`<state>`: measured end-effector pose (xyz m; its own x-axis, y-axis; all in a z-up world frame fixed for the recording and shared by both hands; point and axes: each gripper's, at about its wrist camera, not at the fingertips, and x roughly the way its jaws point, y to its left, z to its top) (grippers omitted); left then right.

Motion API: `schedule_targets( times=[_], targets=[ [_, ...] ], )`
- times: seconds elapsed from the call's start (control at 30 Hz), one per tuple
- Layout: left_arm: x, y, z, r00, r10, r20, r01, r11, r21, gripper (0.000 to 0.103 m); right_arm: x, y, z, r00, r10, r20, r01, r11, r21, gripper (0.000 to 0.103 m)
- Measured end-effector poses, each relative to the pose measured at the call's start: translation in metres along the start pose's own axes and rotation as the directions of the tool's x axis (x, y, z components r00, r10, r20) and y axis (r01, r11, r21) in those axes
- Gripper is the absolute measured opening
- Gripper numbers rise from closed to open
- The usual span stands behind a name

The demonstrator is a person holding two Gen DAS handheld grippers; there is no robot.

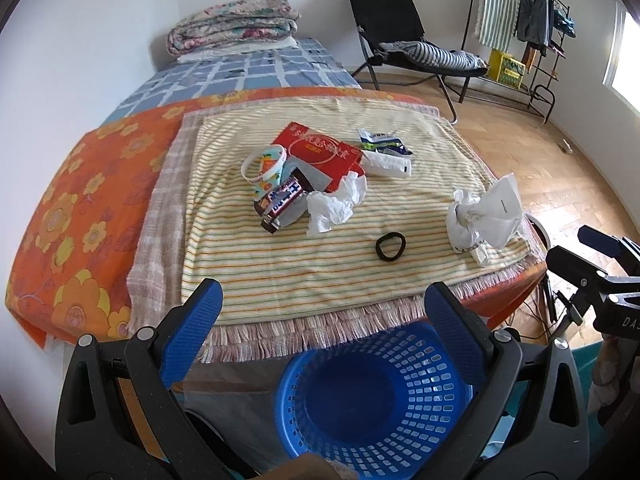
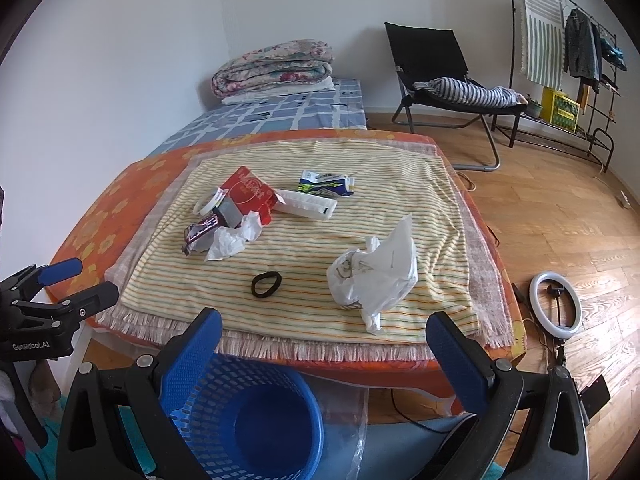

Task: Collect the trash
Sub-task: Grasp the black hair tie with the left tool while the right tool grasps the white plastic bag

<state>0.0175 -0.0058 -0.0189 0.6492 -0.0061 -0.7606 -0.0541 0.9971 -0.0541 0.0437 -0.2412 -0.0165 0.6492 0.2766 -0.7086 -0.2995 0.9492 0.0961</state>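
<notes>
Litter lies on a striped blanket (image 1: 280, 264) over the bed. A red box (image 1: 320, 156), a dark snack wrapper (image 1: 282, 200) and crumpled white tissue (image 1: 336, 204) cluster at its middle. A white plastic bag (image 1: 486, 216) lies at the right, a green-blue packet (image 1: 384, 142) and a white strip (image 1: 386, 164) farther back. My left gripper (image 1: 326, 308) is open above the blue basket (image 1: 372, 396), holding nothing. My right gripper (image 2: 324, 336) is open too, near the bed's front edge, with the white plastic bag (image 2: 374, 276) just ahead and the blue basket (image 2: 248, 412) below.
A black hair tie (image 1: 390, 246) and a printed wristband ring (image 1: 264, 164) also lie on the blanket. A folded quilt (image 1: 236, 26) sits at the bed's far end. A black chair (image 2: 444, 80), a clothes rack (image 2: 568, 60) and a ring light (image 2: 556, 300) stand on the wooden floor at right.
</notes>
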Motion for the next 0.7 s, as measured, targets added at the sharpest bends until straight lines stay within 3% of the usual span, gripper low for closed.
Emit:
schedule_targets(
  times=[0.5,0.7],
  targets=[
    [0.040,0.002,0.021,0.998,-0.047,-0.042,0.048,0.999,0.026,0.103,0.009,-0.009,0.004,0.999,-0.027,0.037,0.029,0.999,-0.041,0.103],
    [0.065,0.001,0.030,0.996,-0.039,-0.078,0.043,0.997,0.059,0.103,0.025,-0.029,0.012,1.000,-0.001,-0.023,0.001,1.000,-0.011,0.103]
  ],
)
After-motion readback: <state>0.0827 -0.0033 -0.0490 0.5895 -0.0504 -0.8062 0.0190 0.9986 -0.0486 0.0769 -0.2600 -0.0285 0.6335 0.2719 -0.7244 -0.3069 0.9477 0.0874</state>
